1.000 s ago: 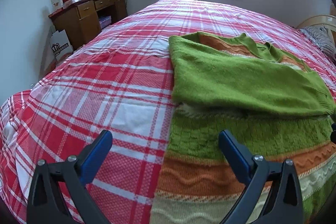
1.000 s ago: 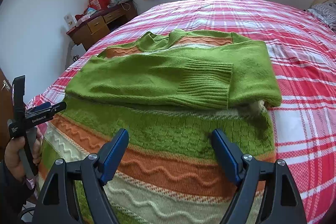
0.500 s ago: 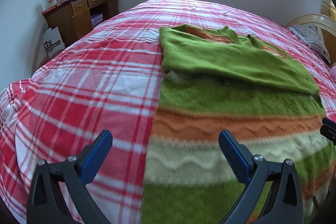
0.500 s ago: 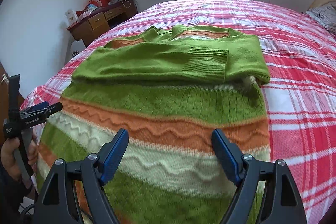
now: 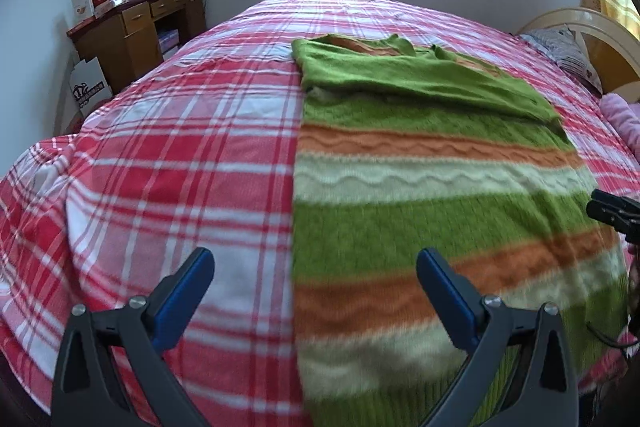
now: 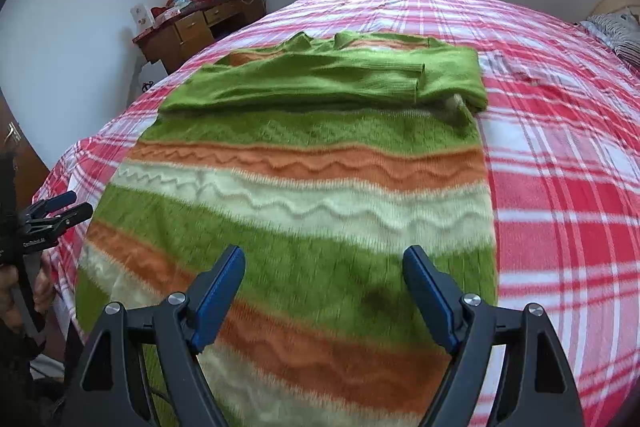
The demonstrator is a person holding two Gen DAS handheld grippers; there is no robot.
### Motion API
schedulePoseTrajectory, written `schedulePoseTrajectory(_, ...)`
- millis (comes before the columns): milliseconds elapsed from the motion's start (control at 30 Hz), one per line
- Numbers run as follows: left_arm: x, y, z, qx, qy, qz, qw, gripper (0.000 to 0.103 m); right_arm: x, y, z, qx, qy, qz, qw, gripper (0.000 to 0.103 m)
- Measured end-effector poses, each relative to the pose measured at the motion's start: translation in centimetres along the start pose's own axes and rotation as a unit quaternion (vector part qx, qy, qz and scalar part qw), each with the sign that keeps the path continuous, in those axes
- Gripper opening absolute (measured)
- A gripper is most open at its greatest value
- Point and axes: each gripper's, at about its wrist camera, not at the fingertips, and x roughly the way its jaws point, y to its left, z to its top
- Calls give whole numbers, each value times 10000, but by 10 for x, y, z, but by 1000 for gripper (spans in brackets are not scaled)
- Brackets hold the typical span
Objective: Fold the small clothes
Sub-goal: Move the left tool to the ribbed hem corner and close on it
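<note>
Green, orange and cream stripes are running across one knitted sweater [image 6: 304, 195], which is lying flat on the red plaid bedspread [image 5: 168, 155] with its sleeves [image 6: 320, 83] folded over the chest. In the right wrist view it is filling the centre of the frame, directly beneath the right gripper [image 6: 323, 291], whose blue jaws are standing wide apart, holding nothing. In the left wrist view the left gripper [image 5: 315, 293], equally spread and empty, is hovering over the sweater's left edge. Two grippers, one garment.

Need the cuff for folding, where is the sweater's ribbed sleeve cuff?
In the right wrist view, the cuff lies across the sweater's chest, near its right edge.
</note>
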Motion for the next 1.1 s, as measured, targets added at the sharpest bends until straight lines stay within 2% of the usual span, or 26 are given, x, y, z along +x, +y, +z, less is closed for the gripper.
schedulePoseTrajectory(200,-18,5,-27,37,253,-106,9996,101,-17,7,-25,-96,77,-39,9999,82)
schedulePoseTrajectory(367,-23,8,-52,-190,651,-474,9966,93,-33,13,-48,-122,104,-48,9999,82)
schedulePoseTrajectory(533,-16,11,-64,-523,1019,-855,9897,75,-46,15,-67,-147,104,-129,9998,82)
schedulePoseTrajectory(700,-11,8,-70,-724,1222,-1147,9832,65,-58,12,-80,-92,94,-169,9998,82)
schedulePoseTrajectory(900,-11,4,-74,-731,1293,-1245,9811,65,-71,6,-93,-12,84,-234,9997,82)
schedulePoseTrajectory(967,-12,1,-74,-648,1322,-1310,9804,54,-74,4,-99,18,80,-229,9997,82)
schedulePoseTrajectory(1000,-12,-1,-75,-588,1333,-1326,9804,42,-76,3,-101,31,59,-237,9997,82)
schedulePoseTrajectory(1033,-13,-4,-76,-492,1315,-1303,9815,23,-78,2,-104,54,52,-272,9996,82)
schedulePoseTrajectory(1067,-13,-5,-77,-438,1288,-1304,9821,11,-80,0,-106,92,63,-328,9994,82)
schedulePoseTrajectory(1100,-15,-7,-77,-396,1246,-1383,9817,11,-81,-2,-108,153,79,-337,9993,82)
